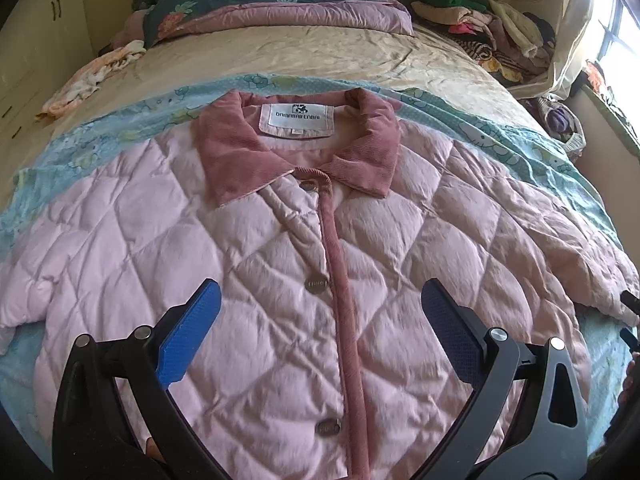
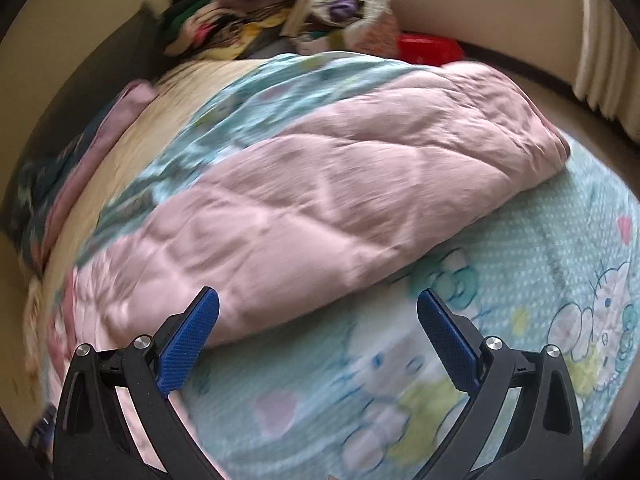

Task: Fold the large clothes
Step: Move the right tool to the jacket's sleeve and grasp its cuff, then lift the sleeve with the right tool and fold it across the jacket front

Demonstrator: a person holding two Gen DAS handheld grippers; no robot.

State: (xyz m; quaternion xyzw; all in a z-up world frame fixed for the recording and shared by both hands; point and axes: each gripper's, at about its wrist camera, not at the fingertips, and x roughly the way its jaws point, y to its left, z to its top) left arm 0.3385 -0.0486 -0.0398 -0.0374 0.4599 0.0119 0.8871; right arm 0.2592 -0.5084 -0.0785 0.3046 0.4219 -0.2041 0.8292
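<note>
A pale pink quilted jacket (image 1: 280, 264) lies face up and buttoned on a light blue cartoon-print sheet (image 1: 532, 140); its darker pink collar (image 1: 224, 148) and white label point away from me. My left gripper (image 1: 320, 312) hovers open over the jacket's chest, its blue pads (image 1: 188, 336) on either side of the button placket. In the right wrist view, one sleeve of the jacket (image 2: 360, 184) stretches across the sheet (image 2: 520, 280). My right gripper (image 2: 318, 320) is open and holds nothing, just off the sleeve's lower edge. That view is motion-blurred.
A beige bedspread (image 1: 320, 52) covers the far bed, with folded floral and pink quilts (image 1: 256, 12) at the head. A heap of mixed clothes (image 1: 492, 28) sits at the far right by a window. A small peach cloth (image 1: 92, 76) lies at the left edge.
</note>
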